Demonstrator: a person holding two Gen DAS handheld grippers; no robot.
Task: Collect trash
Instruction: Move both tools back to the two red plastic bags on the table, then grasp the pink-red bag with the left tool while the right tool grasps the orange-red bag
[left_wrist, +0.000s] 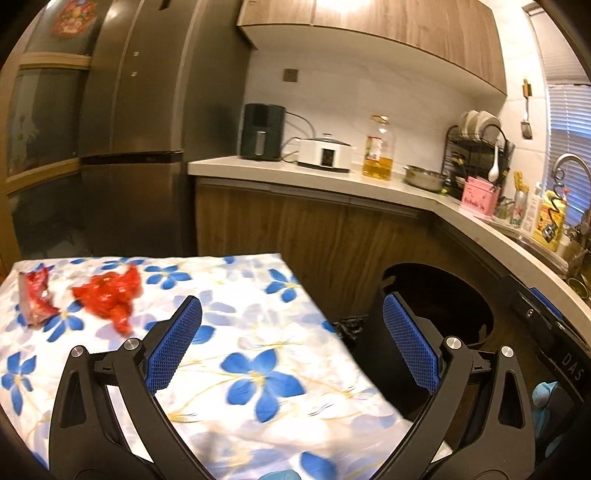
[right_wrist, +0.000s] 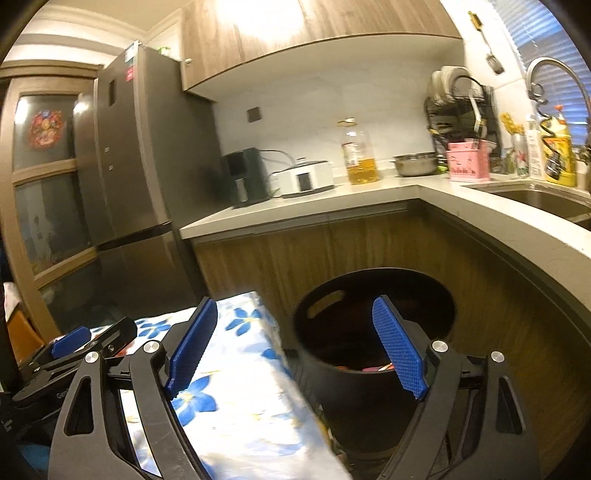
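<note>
Two pieces of red trash lie on the flowered tablecloth (left_wrist: 258, 332): a crumpled red plastic wrapper (left_wrist: 110, 297) and a torn red packet (left_wrist: 35, 295) at the far left. My left gripper (left_wrist: 291, 343) is open and empty, above the table's right part, short of the wrappers. A black trash bin (right_wrist: 373, 347) stands on the floor right of the table, with some scraps inside; it also shows in the left wrist view (left_wrist: 443, 306). My right gripper (right_wrist: 295, 347) is open and empty above the bin's near rim. The left gripper (right_wrist: 70, 341) shows at the left of the right wrist view.
A wooden cabinet run with a white counter (left_wrist: 332, 177) stands behind the table and bin, carrying an air fryer (left_wrist: 262, 131), a cooker, an oil bottle (left_wrist: 378, 151) and a dish rack. A sink (right_wrist: 535, 199) is at the right. A tall fridge (left_wrist: 129, 147) stands at the left.
</note>
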